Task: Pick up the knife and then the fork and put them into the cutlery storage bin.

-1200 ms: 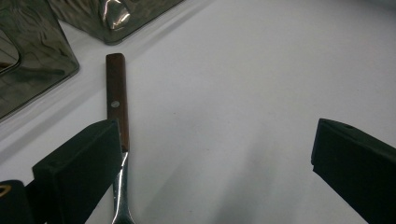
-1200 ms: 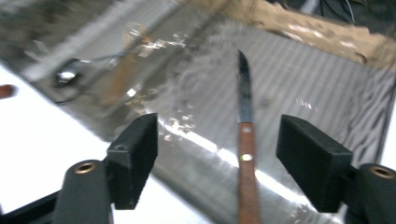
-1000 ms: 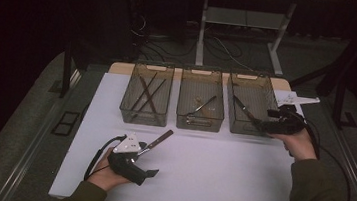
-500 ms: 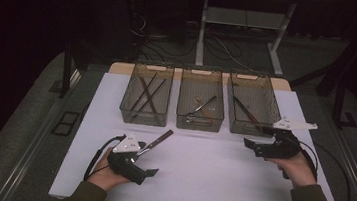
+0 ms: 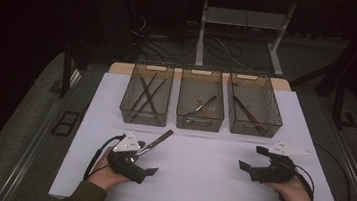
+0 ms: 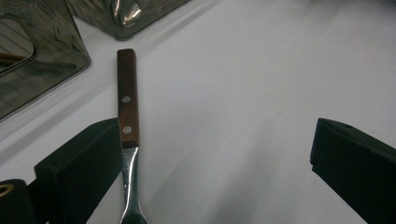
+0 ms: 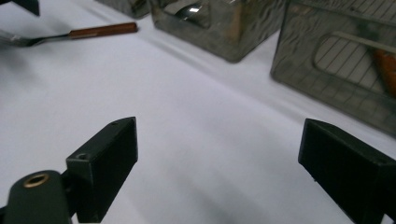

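A utensil (image 5: 157,141) with a brown wooden handle and a metal neck lies on the white table top (image 5: 199,173), left of centre. In the left gripper view the utensil (image 6: 127,100) lies between the jaws, right beside the left-hand one, with its handle pointing away. My left gripper (image 5: 147,158) (image 6: 215,140) rests on the table, open, and its pads do not press on the utensil. My right gripper (image 5: 249,157) (image 7: 217,149) sits low over the table at the right, open. Its jaws have just been opening and nothing is between them. The utensil (image 7: 100,31) also lies far off in the right gripper view.
Three clear bins stand in a row at the back of the table. The left bin (image 5: 143,118) holds thin dark sticks. A metal utensil lies in the middle bin (image 5: 199,125), and a wooden-handled one in the right bin (image 5: 253,130). Cables trail from both grippers.
My right hand has come away from the right bin, toward the near edge and down to the table. The left hand and the utensil have stayed in place.
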{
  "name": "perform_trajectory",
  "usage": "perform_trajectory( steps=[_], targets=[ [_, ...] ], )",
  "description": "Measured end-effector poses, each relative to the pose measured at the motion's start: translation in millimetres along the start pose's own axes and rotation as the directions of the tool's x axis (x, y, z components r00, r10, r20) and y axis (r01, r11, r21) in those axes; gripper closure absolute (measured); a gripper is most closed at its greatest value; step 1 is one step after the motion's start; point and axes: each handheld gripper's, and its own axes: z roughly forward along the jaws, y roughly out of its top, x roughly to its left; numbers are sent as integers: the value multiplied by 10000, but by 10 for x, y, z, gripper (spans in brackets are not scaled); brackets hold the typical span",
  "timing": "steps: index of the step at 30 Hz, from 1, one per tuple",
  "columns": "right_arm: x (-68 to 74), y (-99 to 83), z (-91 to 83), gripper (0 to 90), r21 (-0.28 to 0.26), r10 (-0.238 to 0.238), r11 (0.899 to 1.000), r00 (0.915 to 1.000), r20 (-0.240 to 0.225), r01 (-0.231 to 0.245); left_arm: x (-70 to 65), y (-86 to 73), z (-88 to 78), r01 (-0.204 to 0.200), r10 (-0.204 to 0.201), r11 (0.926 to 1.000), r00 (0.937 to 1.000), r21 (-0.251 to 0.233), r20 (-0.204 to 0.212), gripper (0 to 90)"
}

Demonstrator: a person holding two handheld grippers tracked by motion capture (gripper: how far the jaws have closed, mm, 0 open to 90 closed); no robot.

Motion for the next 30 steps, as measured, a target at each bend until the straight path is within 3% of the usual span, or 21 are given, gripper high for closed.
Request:
perform_trajectory(
  steps=[9,12,20,25,30],
  targets=[
    [158,-163,-8,115,179,-125,9998,9998,-178,128,56,40,12,104,-96,9996,9995,260,-307,102],
    [160,-176,2,115,251,-56,9997,9997,-232,62,108,78,34,144,-118,9991,9976,395,-675,168],
    [142,-181,32,115,290,19,9996,9999,-142,-14,322,207,110,992,-917,9937,9871,517,-1313,422],
    [136,-184,32,115,327,-14,9995,9999,-128,18,439,242,205,1275,-1157,9877,9853,900,-1260,578],
    [141,-179,30,115,309,-88,9995,9999,-125,92,487,218,245,1327,-1157,9788,9868,1559,-1131,648]
  ],
)
